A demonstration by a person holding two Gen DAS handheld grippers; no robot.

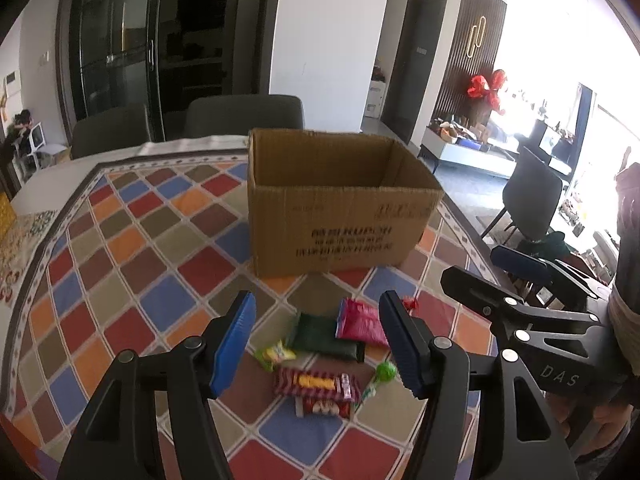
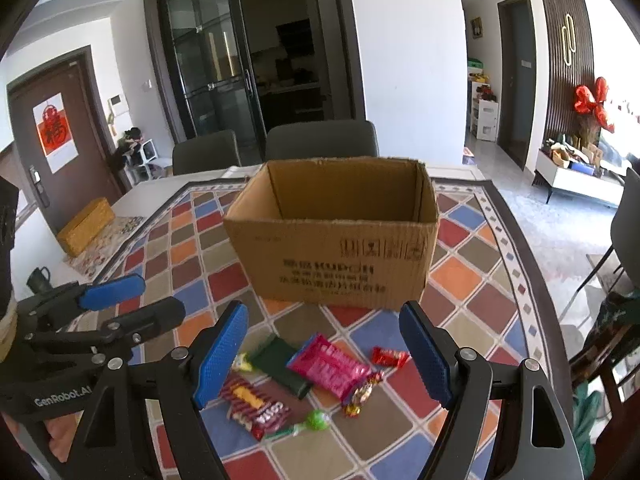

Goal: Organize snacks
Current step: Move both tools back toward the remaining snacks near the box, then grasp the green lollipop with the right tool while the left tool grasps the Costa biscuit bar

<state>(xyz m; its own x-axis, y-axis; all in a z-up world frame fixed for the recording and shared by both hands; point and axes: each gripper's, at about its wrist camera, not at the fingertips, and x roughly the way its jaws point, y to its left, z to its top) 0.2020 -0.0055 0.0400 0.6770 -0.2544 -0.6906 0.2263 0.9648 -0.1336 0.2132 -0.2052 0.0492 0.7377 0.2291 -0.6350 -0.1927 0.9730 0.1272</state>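
Both hand-held grippers, left (image 1: pixel 318 344) and right (image 2: pixel 324 354), hang wide open, empty, above snacks (image 2: pixel 316 376) before the box (image 2: pixel 332 240)

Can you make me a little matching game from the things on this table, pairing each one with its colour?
Things:
1. cardboard box
2. lollipop
3. flat packet beside the dark one
4. gripper pads

Colours:
a. blue
b. pink
c. brown
d. green

Pairs: 1-c, 2-d, 3-b, 4-a
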